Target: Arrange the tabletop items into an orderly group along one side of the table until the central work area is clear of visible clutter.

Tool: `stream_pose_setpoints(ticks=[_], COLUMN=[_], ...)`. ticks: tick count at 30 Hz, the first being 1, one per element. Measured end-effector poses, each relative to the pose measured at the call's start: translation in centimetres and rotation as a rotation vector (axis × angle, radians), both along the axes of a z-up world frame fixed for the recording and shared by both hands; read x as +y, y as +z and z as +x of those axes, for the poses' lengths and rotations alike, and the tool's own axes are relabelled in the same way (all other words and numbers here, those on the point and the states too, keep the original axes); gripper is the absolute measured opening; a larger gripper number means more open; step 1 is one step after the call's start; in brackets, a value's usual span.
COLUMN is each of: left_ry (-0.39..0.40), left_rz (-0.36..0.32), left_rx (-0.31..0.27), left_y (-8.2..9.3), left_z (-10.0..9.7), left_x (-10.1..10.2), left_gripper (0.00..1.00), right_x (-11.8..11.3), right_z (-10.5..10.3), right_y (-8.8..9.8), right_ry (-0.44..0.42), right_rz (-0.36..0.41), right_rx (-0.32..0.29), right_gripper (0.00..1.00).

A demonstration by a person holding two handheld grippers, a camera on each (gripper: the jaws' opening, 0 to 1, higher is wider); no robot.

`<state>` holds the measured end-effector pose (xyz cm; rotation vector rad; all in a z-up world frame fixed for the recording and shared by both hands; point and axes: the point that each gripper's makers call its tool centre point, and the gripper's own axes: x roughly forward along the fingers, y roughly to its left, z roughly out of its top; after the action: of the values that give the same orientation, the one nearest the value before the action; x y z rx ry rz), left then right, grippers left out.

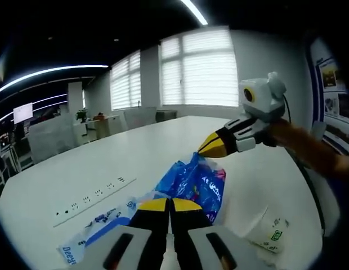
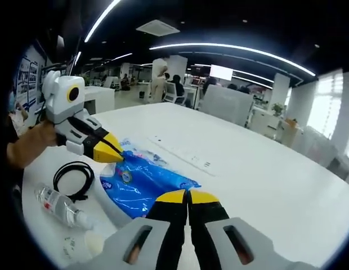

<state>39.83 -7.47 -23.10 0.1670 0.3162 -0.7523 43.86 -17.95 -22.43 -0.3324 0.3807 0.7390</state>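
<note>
In my left gripper view the left tongs (image 1: 170, 205) rise from the bottom with their yellow tips pressed together and nothing between them, their tips over the near edge of the crinkled blue plastic bag (image 1: 192, 185) lying on the white bench (image 1: 107, 163). Just left of the tips a flat white-and-blue printed wrapper (image 1: 93, 233) lies on the bench, and to the right of my tongs sits a small clear packet with a green label (image 1: 270, 233). Beyond the wrapper a strip of recessed white power sockets (image 1: 95, 198) runs across the benchtop. Over the far end of the blue bag the right tongs (image 1: 211, 147) come in from the right, held by a hand in an orange-brown sleeve (image 1: 309, 149), tips shut and pointing down at the bag; whether they touch it I cannot tell. In my right gripper view the right tongs (image 2: 187, 197) are likewise together and empty over the same blue bag (image 2: 138, 183), with the left tongs (image 2: 115, 153) reaching in, tips closed at the bag's far corner. Left of the bag lie a coiled black cable (image 2: 73, 179) and a clear plastic bottle on its side (image 2: 61, 207). Farther off stand office desks, chairs and windows with white blinds (image 1: 202, 70).
</note>
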Motion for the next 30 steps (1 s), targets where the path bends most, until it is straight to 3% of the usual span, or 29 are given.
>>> stream_pose_setpoints(ticks=[7, 13, 30], left_ry=[-0.025, -0.055, -0.081], left_rz=[-0.003, 0.000, 0.011], left_rx=[-0.014, -0.024, -0.034], left_y=[0.1, 0.0, -0.5], left_z=[1.8, 4.1, 6.0], left_x=[-1.5, -3.9, -6.5], left_gripper=[0.00, 0.00, 0.00], right_x=[-1.4, -4.3, -6.8], right_z=[1.2, 3.3, 4.9], right_y=[0.5, 0.5, -0.1], right_ry=[-0.028, -0.075, -0.124], right_rz=[-0.006, -0.010, -0.022], right_rx=[-0.026, -0.047, -0.059], right_gripper=[0.00, 0.00, 0.00])
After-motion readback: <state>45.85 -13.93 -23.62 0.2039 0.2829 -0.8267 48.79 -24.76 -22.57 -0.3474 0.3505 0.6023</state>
